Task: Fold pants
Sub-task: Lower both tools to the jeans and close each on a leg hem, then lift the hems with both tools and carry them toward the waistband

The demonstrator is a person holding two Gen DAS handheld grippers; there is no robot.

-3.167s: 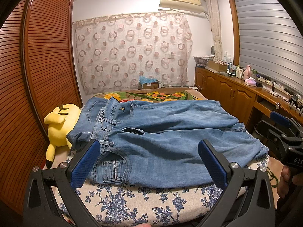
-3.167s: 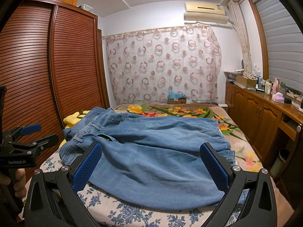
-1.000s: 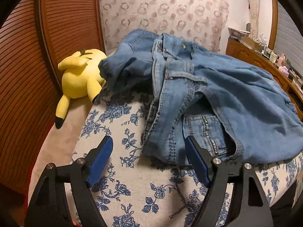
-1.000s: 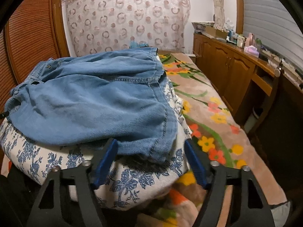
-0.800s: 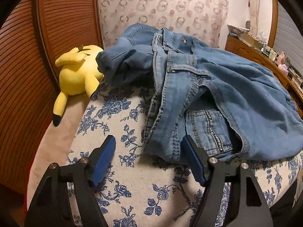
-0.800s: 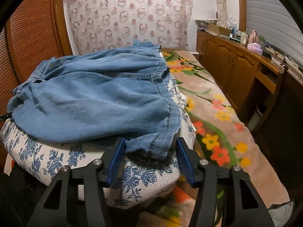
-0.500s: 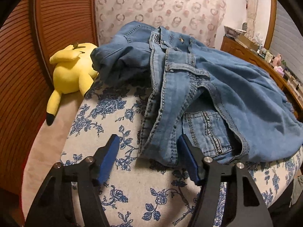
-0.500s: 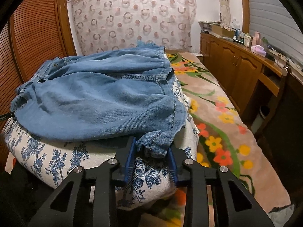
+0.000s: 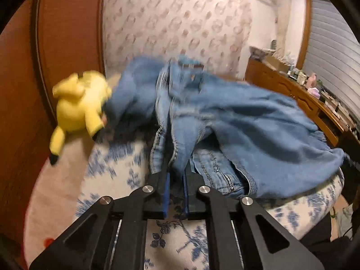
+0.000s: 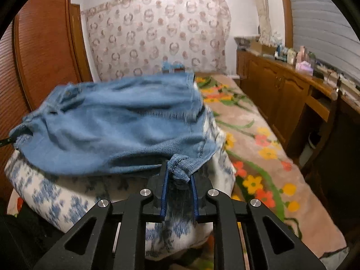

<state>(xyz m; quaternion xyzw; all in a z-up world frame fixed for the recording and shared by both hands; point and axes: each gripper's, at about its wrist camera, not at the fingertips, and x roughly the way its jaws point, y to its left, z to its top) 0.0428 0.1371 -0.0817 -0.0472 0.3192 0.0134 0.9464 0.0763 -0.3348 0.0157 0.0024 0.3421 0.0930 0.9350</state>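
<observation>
The jeans point(image 9: 236, 121) are lying spread across a blue-flowered quilt point(image 9: 171, 234) on the bed, still unfolded, so the folding proper is only beginning. Both near corners are now taken. The left tool point(image 9: 176, 175) has just been closing and is clamping the waistband end at its near edge. The right tool point(image 10: 178, 180) has likewise just been closing and is pinching the bunched hem of a leg point(image 10: 180, 166). What is remaining, as I judge it, is carrying these two corners over to make the first fold, and any later folds.

The long axis of the jeans is running left to right across the bed: waistband pointing left, toward the yellow plush toy point(image 9: 78, 103) beside it, leg hems pointing right.
</observation>
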